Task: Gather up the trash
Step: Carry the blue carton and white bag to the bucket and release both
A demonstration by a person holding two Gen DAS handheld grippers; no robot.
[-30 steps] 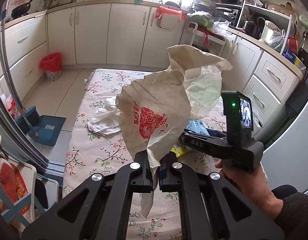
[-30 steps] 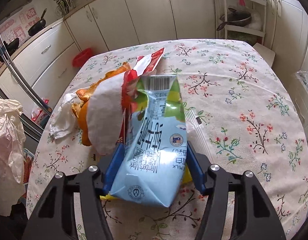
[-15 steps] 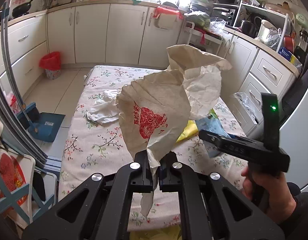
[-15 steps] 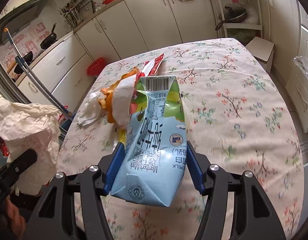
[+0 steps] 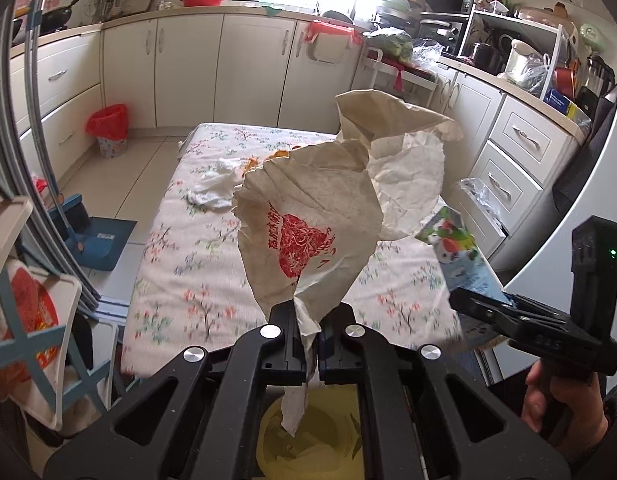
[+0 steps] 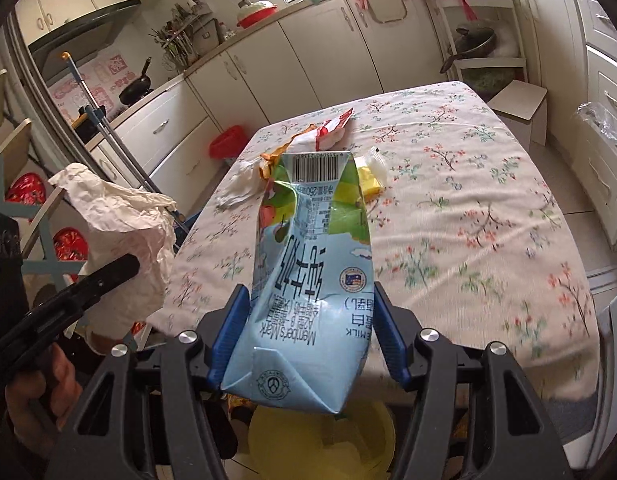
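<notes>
My left gripper (image 5: 310, 332) is shut on a crumpled cream paper wrapper (image 5: 328, 216) with a red print, held up over a yellow bin (image 5: 308, 436) below the jaws. My right gripper (image 6: 308, 328) is shut on a flattened light-blue milk carton (image 6: 312, 280), its blue pads pressing both sides, also above the yellow bin (image 6: 320, 436). The carton (image 5: 456, 248) and right gripper show at the right of the left wrist view. On the floral table (image 6: 468, 200) lie a white tissue (image 6: 236, 188), an orange and red wrapper (image 6: 320, 136) and a yellow packet (image 6: 370, 184).
White kitchen cabinets (image 5: 188, 72) line the walls. A red-lined bin (image 5: 108, 128) stands on the floor at the far left. A blue dustpan (image 5: 96, 236) lies beside the table. A small cardboard stool (image 6: 520, 104) stands behind the table.
Both grippers have drawn back from the table with their loads. The table's near edge and the yellow bin have come into view under them.
</notes>
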